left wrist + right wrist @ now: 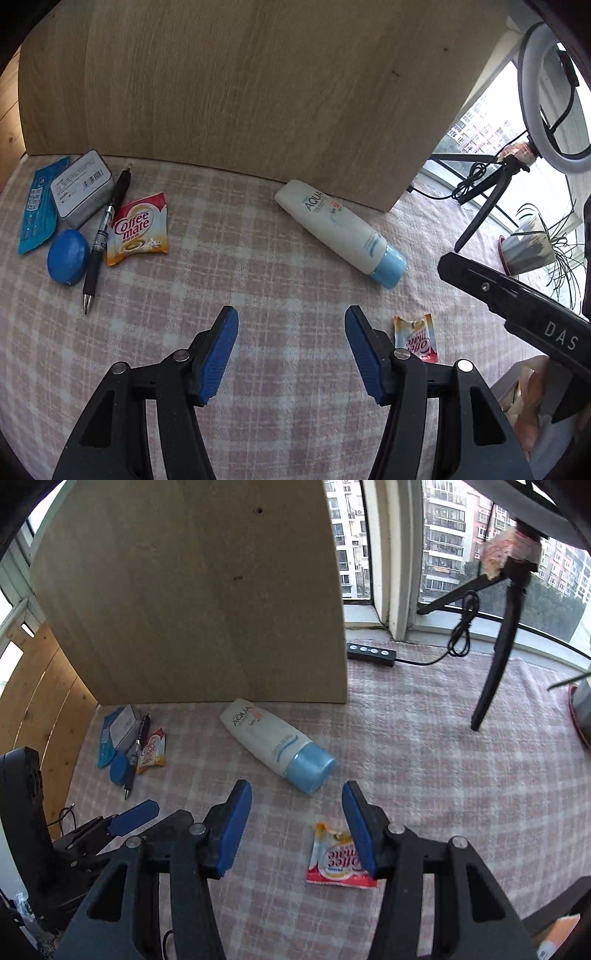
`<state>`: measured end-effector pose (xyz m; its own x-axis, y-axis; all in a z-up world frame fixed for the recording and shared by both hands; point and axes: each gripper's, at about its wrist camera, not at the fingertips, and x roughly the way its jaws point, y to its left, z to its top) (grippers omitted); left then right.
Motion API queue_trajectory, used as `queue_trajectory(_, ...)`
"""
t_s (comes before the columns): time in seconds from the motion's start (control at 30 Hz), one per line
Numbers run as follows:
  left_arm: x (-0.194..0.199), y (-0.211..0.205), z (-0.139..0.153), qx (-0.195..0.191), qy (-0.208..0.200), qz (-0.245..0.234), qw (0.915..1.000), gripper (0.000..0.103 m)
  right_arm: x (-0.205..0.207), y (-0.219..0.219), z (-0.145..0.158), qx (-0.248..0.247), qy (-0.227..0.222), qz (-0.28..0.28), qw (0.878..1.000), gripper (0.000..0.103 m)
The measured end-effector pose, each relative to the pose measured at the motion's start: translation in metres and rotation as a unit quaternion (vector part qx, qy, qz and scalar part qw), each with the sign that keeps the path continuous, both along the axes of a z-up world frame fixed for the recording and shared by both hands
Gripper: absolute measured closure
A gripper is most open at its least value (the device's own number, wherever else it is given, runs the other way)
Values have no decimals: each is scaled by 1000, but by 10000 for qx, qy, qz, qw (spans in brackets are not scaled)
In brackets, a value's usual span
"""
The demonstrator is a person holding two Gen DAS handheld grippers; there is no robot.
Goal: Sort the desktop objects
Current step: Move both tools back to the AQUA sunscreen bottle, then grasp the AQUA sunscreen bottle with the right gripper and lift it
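Note:
A white AQUA tube with a blue cap (341,230) lies on the checked cloth (258,295) ahead of my open, empty left gripper (291,321). A Coffee-mate sachet (416,338) lies just right of its right finger. At the far left lie a second Coffee-mate sachet (138,229), a black pen (103,236), a blue oval object (68,256), a grey tin (82,188) and a blue packet (38,206). My right gripper (297,797) is open and empty above the near sachet (334,860), with the tube (277,744) just beyond.
An upright wooden board (240,81) stands behind the objects. A ring light on a black tripod (491,192) and a potted plant (532,243) stand at the right. A black power strip (371,653) lies by the window.

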<state>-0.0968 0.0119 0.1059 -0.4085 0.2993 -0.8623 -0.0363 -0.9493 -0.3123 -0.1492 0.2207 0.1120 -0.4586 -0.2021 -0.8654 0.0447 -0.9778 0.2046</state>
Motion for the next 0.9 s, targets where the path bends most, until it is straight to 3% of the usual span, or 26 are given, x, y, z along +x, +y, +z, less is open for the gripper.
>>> queue_trajectory(0.4, -39, 10, -32, 27, -129, -105, 9999, 45, -77, -3, -56, -291, -548, -231, 9978, 52)
queue_trajectory(0.67, -46, 16, -41, 103, -164, -229, 9996, 45, -77, 3, -69, -1048, -917, -342, 9897, 52)
queue_trajectory(0.9, -44, 21, -42, 141, -115, -281, 9994, 45, -65, -12, -76, -1227, -1051, -131, 9868, 56)
